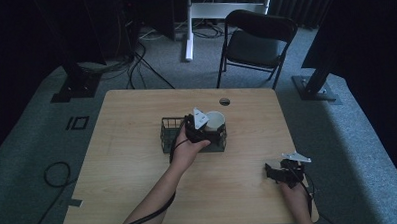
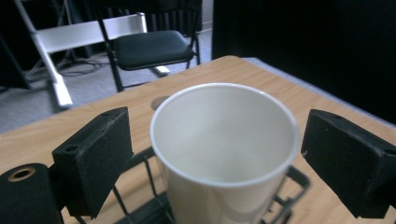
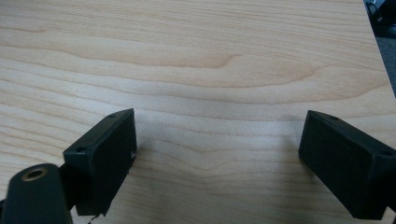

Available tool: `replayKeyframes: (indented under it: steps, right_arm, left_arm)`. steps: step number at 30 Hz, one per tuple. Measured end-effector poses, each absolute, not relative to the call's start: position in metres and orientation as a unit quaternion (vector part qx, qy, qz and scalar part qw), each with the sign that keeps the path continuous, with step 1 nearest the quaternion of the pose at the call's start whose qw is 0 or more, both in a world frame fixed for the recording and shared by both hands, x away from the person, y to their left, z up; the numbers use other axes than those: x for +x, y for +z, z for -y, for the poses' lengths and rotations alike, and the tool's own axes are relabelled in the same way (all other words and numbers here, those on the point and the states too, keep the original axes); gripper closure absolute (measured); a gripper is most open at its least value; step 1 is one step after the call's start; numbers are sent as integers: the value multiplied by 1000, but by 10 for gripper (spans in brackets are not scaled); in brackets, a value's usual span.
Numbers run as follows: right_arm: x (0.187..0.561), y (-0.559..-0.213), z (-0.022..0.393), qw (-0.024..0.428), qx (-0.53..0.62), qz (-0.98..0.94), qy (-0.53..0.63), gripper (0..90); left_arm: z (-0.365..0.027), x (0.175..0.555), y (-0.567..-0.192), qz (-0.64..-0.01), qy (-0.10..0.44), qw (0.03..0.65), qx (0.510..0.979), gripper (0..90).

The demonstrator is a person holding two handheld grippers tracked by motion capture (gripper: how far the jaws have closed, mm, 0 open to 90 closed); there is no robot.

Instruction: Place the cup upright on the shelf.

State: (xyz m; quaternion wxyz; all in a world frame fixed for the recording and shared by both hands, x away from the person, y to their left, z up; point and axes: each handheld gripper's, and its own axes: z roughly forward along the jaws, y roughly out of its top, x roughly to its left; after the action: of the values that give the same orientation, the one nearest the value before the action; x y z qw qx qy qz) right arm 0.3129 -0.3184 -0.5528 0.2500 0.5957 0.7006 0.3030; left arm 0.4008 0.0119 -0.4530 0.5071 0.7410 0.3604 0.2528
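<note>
Left gripper (image 2: 212, 163): jaws spread wide, one on each side of a white cup (image 2: 224, 154), with a clear gap between each pad and the cup wall. Nothing is clamped. In the high view this gripper (image 1: 197, 127) sits at the table's centre, held by the left hand (image 1: 190, 148), with its grey plate uppermost.

Cup: upright, empty, mouth open to the camera. It stands in a black wire basket (image 2: 292, 179). In the high view the cup (image 1: 216, 121) occupies the right part of the basket (image 1: 168, 133), which lies at mid-table.

Right gripper (image 3: 217, 154): jaws wide apart over bare wood, nothing between them. In the high view it (image 1: 276, 172) is near the table's front right corner, held by the right hand (image 1: 294, 191), well apart from the basket. Whether its jaws touch the table cannot be told.

Table (image 1: 138, 159): light wood, with a round hole (image 1: 224, 101) near the far edge, beyond the basket.

Surroundings: a black folding chair (image 1: 256, 40) stands on grey carpet beyond the table; cables lie on the floor at far left.
</note>
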Motion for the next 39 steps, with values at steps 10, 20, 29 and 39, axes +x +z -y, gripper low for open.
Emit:
replayKeyframes:
  steps: [10, 20, 29, 39]
  right_arm:
    - [313, -553, 318, 250, 596, -701, 303, 108]
    - [313, -553, 318, 250, 595, -701, 303, 108]
    - [313, -553, 318, 250, 596, -700, 303, 108]
    - [313, -553, 318, 250, 596, -700, 303, 108]
  left_arm:
    - [-25, 389, -446, -353, 257, 514, 739, 93]
    - [-40, 377, -445, -352, 254, 520, 735, 94]
    - [-58, 359, -448, -348, 254, 519, 738, 94]
    - [-77, 339, -455, -351, 253, 520, 736, 94]
